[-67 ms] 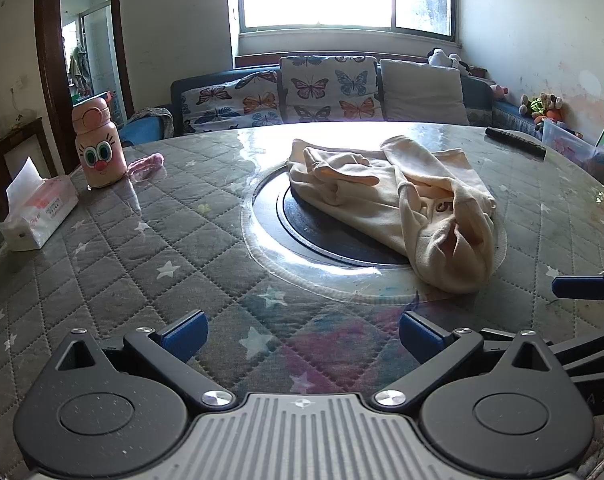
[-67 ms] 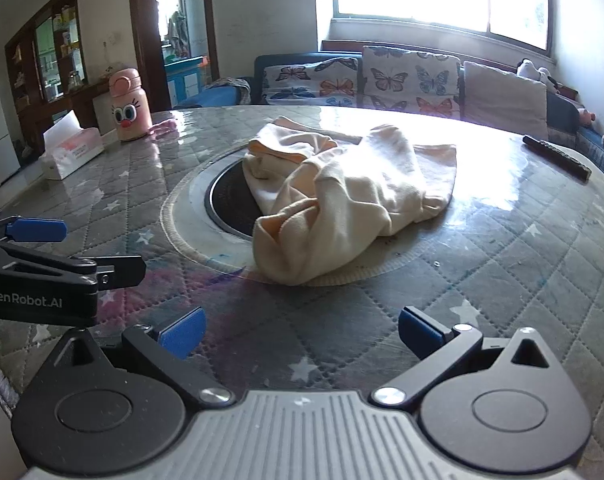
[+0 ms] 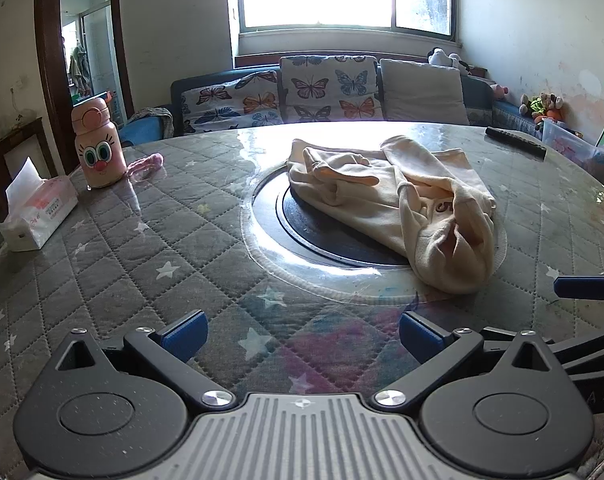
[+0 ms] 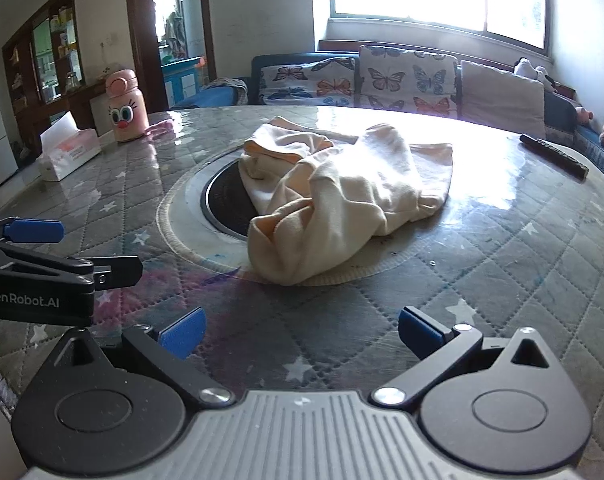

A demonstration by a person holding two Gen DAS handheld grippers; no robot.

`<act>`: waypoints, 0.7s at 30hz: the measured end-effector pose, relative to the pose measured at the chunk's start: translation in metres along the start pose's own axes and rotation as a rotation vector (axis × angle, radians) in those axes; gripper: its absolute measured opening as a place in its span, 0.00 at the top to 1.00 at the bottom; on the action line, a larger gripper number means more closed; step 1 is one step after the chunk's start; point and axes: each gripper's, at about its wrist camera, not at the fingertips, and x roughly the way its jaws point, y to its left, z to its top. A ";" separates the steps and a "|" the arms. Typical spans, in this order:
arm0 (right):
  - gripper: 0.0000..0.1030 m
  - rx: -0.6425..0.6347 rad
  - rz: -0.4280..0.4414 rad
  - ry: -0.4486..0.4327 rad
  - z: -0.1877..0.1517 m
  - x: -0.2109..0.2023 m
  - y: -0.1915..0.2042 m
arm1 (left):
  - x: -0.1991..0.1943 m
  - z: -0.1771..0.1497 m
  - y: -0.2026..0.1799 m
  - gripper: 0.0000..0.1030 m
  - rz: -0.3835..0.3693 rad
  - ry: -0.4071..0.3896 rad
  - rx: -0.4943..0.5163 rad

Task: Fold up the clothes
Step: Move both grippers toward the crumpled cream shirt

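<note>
A crumpled cream garment (image 3: 414, 204) (image 4: 342, 196) lies in a heap over the dark round inset in the middle of the round table. My left gripper (image 3: 299, 334) hovers open above the near part of the table, short of the garment, with nothing between its blue pads. My right gripper (image 4: 299, 330) is also open and empty, a little nearer than the garment's closest fold. Each gripper shows at the edge of the other's view: a blue pad of the right one (image 3: 582, 288), the left one's body (image 4: 37, 276).
The table wears a grey quilted star-print cover (image 3: 149, 248) under clear plastic. A pink bottle with cartoon eyes (image 3: 97, 144), a tissue box (image 3: 37, 212) and a small pink item (image 3: 145, 164) stand far left. A black remote (image 3: 516, 142) lies far right. A sofa with butterfly cushions (image 3: 326, 88) is behind.
</note>
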 end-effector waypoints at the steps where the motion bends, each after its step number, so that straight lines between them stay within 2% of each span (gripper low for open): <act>1: 0.00 -0.001 0.002 0.001 0.000 0.000 -0.001 | 0.001 0.000 0.000 0.00 -0.002 0.001 0.001; 21: 0.00 -0.003 0.021 0.018 0.003 0.004 -0.023 | 0.020 0.005 -0.004 0.00 -0.013 0.038 0.014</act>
